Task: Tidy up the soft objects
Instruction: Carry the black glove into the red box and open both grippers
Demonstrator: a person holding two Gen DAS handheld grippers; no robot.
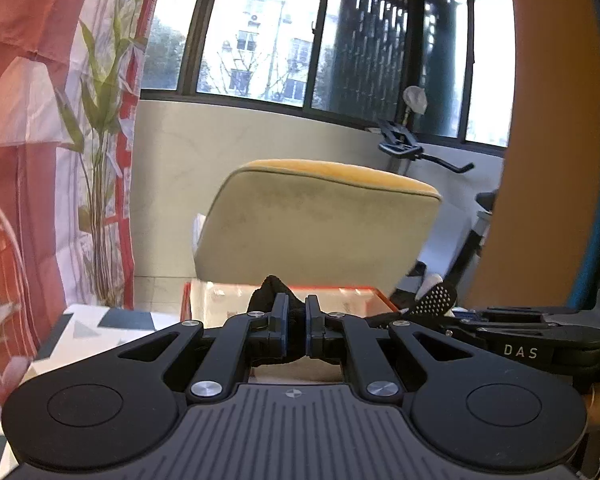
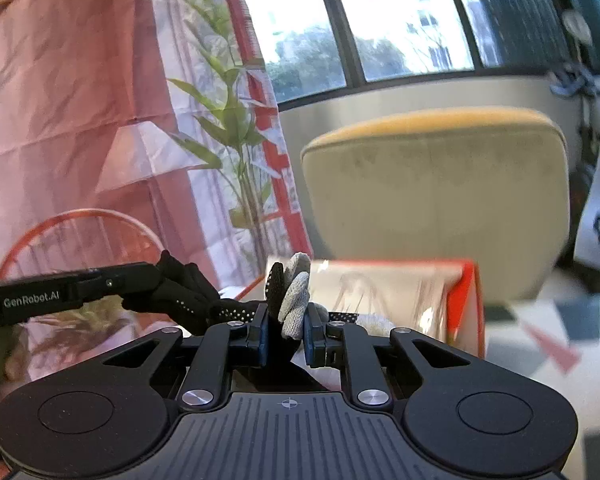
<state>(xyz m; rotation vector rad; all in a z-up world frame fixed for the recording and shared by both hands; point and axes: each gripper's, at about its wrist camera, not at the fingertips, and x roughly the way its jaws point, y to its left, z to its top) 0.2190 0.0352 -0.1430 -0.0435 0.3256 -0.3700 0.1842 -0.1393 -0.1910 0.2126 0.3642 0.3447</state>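
My left gripper (image 1: 296,308) is shut on a bunch of black glove fabric (image 1: 270,286) that sticks up between its blue pads. In the right wrist view, my right gripper (image 2: 286,320) is shut on a glove with grey fingers and a black, white-dotted palm (image 2: 296,300). Black dotted glove fabric (image 2: 196,300) stretches from there to the left gripper (image 2: 156,276), which comes in from the left. The left wrist view shows the right gripper (image 1: 452,312) close at the right, with the dotted glove (image 1: 440,296) at its tips. Both are raised just before a clear box with an orange rim (image 1: 360,290) (image 2: 464,300).
A beige chair with a yellow top (image 1: 320,220) (image 2: 440,200) stands behind the box. A red and white curtain with a printed plant (image 1: 40,120) hangs at the left. An orange wire basket (image 2: 80,216) sits low left. The tabletop has a triangle pattern (image 1: 100,324). An exercise bike (image 1: 404,144) stands by the window.
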